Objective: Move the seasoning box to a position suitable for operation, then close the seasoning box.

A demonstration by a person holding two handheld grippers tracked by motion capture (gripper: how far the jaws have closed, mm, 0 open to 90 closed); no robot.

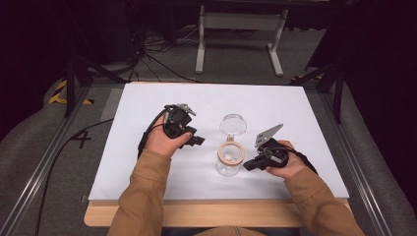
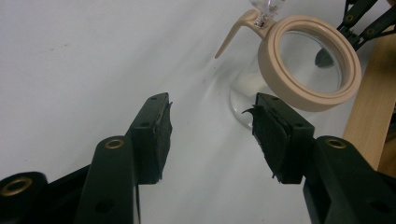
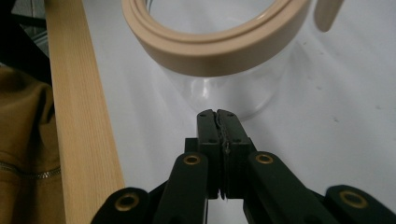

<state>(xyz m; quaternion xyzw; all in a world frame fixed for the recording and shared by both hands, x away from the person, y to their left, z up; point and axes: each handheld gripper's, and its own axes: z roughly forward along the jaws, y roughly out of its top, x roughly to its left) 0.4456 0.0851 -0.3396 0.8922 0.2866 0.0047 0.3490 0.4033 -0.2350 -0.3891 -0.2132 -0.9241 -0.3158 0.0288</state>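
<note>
Right now my left gripper [image 2: 210, 135] has its jaws spread apart, gripping nothing, just beside the glass jar [image 2: 250, 100]. My right gripper [image 3: 218, 122] has its jaws pressed together, empty, tips close to the jar's base. That jar stands upright on the white table [image 1: 147, 162] between both grippers, its beige-rimmed hinged lid [image 1: 232, 124] flipped open.

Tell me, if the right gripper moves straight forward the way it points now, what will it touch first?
Most likely the clear glass jar: the right gripper, jaws shut, points at its lower wall, under the beige rim ring. A little white table seems to separate them, though depth is hard to judge.
</note>
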